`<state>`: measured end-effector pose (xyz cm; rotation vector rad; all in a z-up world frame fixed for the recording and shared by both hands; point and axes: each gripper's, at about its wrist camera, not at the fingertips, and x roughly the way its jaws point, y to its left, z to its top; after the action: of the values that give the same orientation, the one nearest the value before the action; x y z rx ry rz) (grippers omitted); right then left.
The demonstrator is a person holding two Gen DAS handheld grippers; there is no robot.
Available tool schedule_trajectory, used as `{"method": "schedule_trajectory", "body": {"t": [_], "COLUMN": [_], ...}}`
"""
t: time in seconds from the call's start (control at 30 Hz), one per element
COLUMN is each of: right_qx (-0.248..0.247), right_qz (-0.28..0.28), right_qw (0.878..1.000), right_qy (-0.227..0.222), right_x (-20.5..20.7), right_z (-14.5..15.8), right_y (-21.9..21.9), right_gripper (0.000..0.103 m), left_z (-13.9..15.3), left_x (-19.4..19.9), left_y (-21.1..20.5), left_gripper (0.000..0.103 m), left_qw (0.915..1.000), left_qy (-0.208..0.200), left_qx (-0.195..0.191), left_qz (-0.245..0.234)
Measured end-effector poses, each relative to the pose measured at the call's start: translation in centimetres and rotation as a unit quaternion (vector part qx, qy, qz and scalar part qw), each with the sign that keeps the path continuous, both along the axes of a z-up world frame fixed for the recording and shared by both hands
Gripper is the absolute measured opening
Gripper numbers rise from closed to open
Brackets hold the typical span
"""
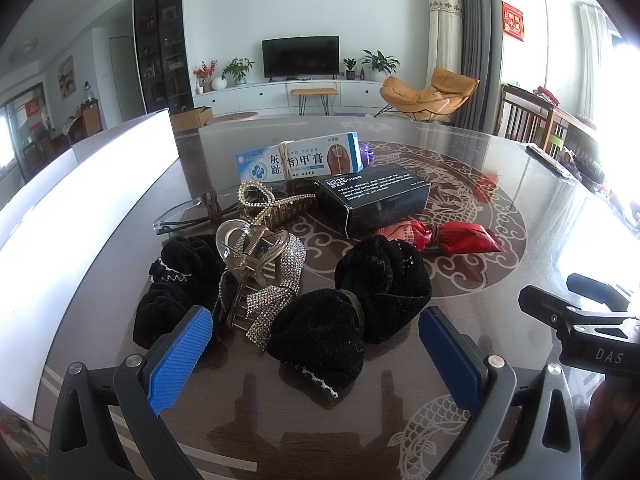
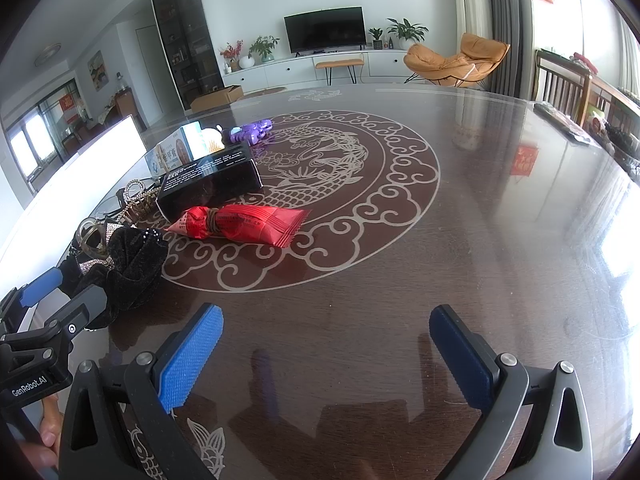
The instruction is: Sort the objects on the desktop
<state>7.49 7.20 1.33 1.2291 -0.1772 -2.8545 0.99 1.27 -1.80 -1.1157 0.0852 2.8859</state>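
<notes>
The left gripper [image 1: 316, 344] is held with its jaws spread wide, a black velvet bow [image 1: 344, 300] lying on the table [image 1: 500, 184] between them, untouched. Left of the bow a clear hair claw [image 1: 252, 252] is seen; farther off lie a black box [image 1: 376, 196], a red packet [image 1: 448, 236] and a white carton [image 1: 300, 156]. The right gripper [image 2: 326, 352] is held spread over bare table.

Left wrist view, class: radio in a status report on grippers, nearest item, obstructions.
Left gripper open, empty. Right gripper open over bare table. Black velvet bow lies between left fingers. Rhinestone hair clip touching it, crowding the grab.
</notes>
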Motion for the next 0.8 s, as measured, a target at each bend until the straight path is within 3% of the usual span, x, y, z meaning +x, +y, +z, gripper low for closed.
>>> {"method": "schedule_trajectory", "body": {"t": [0.8], "right_qx": [0.000], "right_qz": [0.001], "right_qw": [1.000], "right_qy": [-0.002], "right_x": [0.01], "right_z": [-0.04], "right_y": [-0.26], "right_gripper": [0.103], "left_z": [-0.12], "left_x": [0.10], "left_y": [0.35], "left_gripper": [0.103], "left_qw": [1.0000], "left_qy": [-0.002], "left_qx": [0.003], "left_qz": [0.000]}}
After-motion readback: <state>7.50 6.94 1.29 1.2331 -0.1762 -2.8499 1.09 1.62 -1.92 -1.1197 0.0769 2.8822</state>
